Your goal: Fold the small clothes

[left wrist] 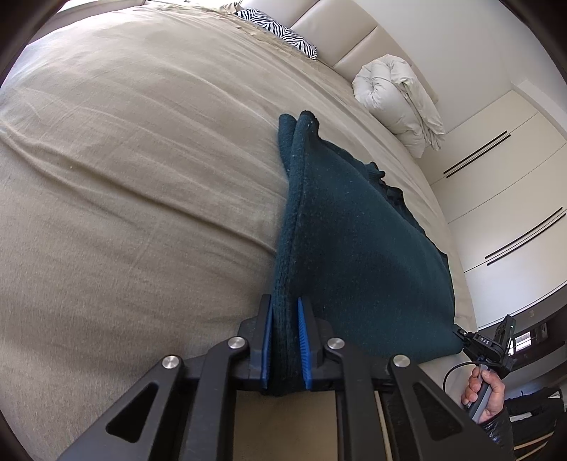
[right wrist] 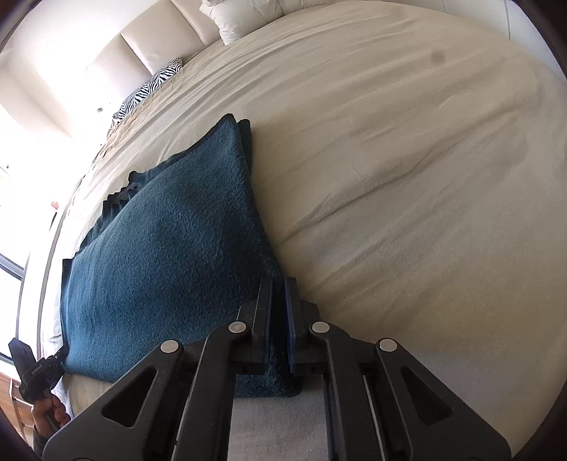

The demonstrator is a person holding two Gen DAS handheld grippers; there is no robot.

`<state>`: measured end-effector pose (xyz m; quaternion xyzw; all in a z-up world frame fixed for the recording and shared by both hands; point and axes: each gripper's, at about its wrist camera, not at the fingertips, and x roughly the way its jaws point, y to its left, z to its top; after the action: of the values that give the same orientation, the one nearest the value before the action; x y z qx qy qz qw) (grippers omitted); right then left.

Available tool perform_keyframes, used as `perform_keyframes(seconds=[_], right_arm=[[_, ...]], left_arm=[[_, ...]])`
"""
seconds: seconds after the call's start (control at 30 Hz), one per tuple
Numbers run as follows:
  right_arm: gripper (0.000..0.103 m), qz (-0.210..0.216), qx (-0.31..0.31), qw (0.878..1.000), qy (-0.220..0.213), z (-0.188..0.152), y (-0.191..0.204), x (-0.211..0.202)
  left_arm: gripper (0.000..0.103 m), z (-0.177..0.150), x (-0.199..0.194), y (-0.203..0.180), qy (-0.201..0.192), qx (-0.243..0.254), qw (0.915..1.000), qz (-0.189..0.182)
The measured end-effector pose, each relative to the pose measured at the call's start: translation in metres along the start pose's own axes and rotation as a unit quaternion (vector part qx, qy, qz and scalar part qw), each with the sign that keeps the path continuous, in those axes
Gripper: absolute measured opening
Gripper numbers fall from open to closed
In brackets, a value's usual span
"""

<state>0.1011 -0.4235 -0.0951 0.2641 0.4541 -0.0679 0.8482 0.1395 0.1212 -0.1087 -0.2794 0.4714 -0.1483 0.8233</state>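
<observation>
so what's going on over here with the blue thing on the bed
A person is folding a dark teal knitted garment on a bed covered by a beige sheet, holding one set of tongs in each hand. The left tongs are clamped on one near corner of the garment, the right tongs on the other. The near edge is lifted, while the far part rests on the sheet. A rolled white duvet and a zebra-print pillow lie by the headboard.

Left gripper (left wrist: 285,312) and right gripper (right wrist: 280,294) both clamp teal cloth (left wrist: 354,248).
</observation>
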Motion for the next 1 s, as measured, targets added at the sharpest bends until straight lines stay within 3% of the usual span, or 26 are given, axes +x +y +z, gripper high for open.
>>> perform_keyframes(seconds=[0.33,0.43,0.5,0.6,0.73,0.83,1.0], right_arm=[[0.007,-0.008,-0.009,1.0,0.003,-0.005,0.006,-0.004],[0.009,-0.014,0.003,1.0,-0.003,-0.006,0.004,-0.012],[0.013,-0.03,0.007,0.999,-0.022,-0.005,0.006,-0.022],[0.013,-0.049,0.0,0.997,-0.066,0.002,0.017,-0.04],[0.015,-0.004,-0.028,0.996,-0.081,0.017,0.055,-0.039],[0.029,0.054,-0.051,0.996,-0.047,0.025,0.094,-0.011],[0.029,0.139,-0.077,0.987,-0.006,0.038,0.152,0.049]], left_arm=[[0.018,-0.001,-0.002,0.008,-0.004,-0.025,0.9995,-0.02],[0.032,0.002,-0.014,0.005,-0.013,-0.036,0.9993,-0.005],[0.045,0.006,-0.028,-0.006,-0.039,-0.016,0.9988,0.025],[0.055,0.018,-0.043,-0.034,-0.073,0.034,0.9954,0.051],[0.059,0.04,-0.024,-0.082,-0.08,0.113,0.9889,0.055],[0.059,0.058,0.009,-0.11,-0.08,0.158,0.9828,0.053],[0.059,0.086,0.07,-0.131,-0.06,0.188,0.9779,0.069]])
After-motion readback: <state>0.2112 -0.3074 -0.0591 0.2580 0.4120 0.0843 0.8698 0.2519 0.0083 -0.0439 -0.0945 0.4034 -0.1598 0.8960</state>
